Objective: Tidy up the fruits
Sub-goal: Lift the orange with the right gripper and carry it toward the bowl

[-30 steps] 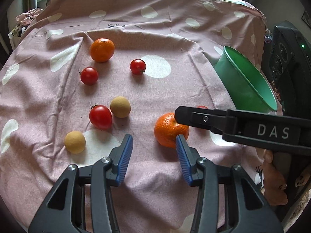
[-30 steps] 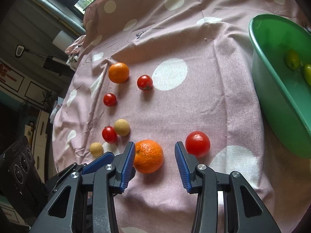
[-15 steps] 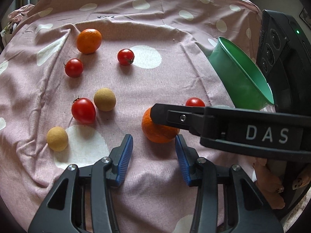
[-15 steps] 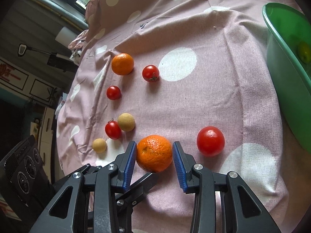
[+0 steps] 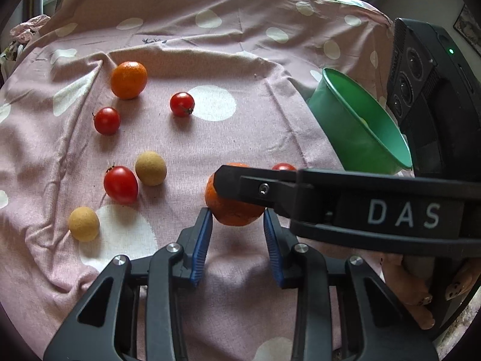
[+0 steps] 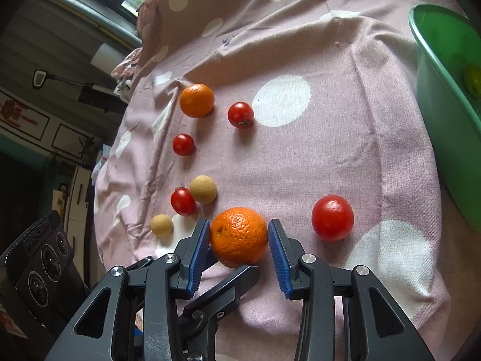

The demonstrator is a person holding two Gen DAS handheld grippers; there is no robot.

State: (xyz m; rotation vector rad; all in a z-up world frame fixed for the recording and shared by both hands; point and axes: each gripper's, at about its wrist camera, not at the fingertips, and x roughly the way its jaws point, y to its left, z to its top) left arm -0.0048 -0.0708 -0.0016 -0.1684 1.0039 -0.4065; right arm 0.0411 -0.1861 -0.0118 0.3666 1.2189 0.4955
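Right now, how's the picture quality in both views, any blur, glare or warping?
Left wrist view: sharp, soft daylight, dark fisheye corners; the right claw's black finger hides part of the near orange. Right wrist view: sharp, edges bowed, a small glare spot on the big tomato.

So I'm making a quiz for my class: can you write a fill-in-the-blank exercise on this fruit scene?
1. The right gripper has its fingers on either side of an ____.
2. The basin at the cloth's right edge is coloured ____.
3. The number of tan round fruits on the cloth is ____.

Missing words: orange; green; two
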